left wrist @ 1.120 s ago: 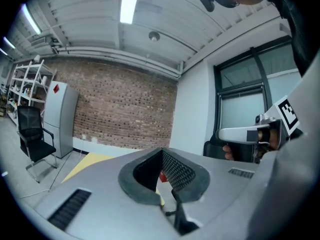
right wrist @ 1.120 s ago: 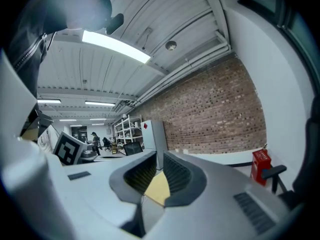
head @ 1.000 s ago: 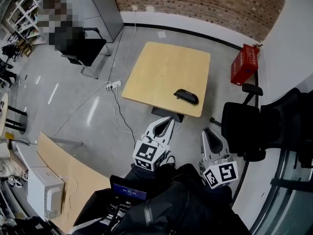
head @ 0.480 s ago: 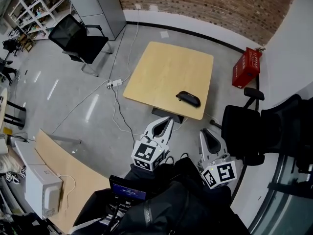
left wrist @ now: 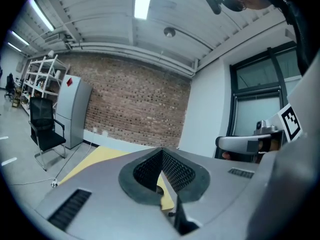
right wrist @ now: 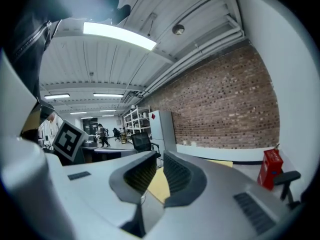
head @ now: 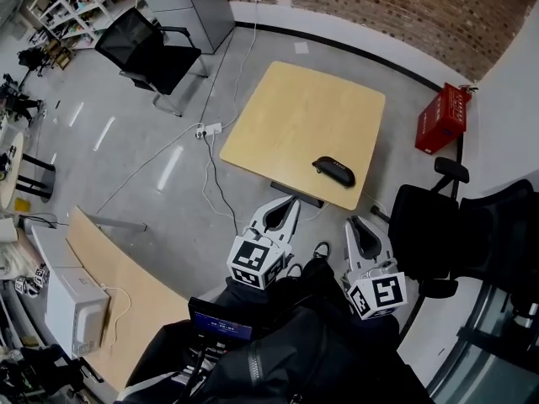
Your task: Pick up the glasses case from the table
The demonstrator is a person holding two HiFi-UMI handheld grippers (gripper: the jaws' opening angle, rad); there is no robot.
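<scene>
One glasses case [head: 333, 172] on table [head: 295, 116] beyond left gripper [head: 290, 202] and right gripper [head: 354, 223].

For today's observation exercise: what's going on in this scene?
A person holds a gripper in each hand, both empty and short of the wooden table. The black glasses case lies untouched near the table's near right corner. The left gripper has its jaws together; the right gripper has them slightly apart. The pick-up hasn't begun.
</scene>
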